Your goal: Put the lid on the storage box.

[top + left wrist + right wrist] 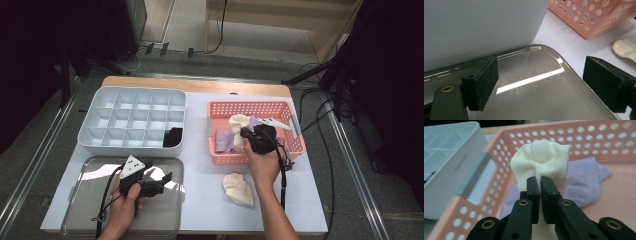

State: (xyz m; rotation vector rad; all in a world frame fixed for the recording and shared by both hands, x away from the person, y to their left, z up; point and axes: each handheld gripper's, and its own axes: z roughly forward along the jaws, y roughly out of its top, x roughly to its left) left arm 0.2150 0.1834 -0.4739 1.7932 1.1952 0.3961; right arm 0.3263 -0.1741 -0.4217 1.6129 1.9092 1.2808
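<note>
Right gripper (541, 182): my jaws are clamped tight on one cream sock (544, 160), pinching a fold of its fabric and holding it up over the pink basket (220, 155).
Left gripper (541, 82): my jaws stand wide apart with nothing between them, poised low over the metal tray (541, 100).
Hands: two, one on each gripper; in the high view my left gripper (159, 181) sits above the tray (165, 220), my right gripper (246, 134) above the basket.
Cream socks: two counted. One hangs from my right jaws at the basket's middle; the other cream sock (238, 188) lies flat on the white table (205, 200), just in front of the basket and beside my right forearm.
Lilac socks: a lilac sock (586, 182) lies on the basket floor behind the lifted one; I cannot tell whether it is one or more.
Baskets: one, pink and perforated, at the table's right.
Divided boxes: one white organiser (100, 137), fifteen compartments in three rows of five, at the table's far left.
Dark item: one black bundle (173, 136) in the near right compartment of the organiser.
Trays: one, steel, at the near left, touching the organiser's front edge.
</note>
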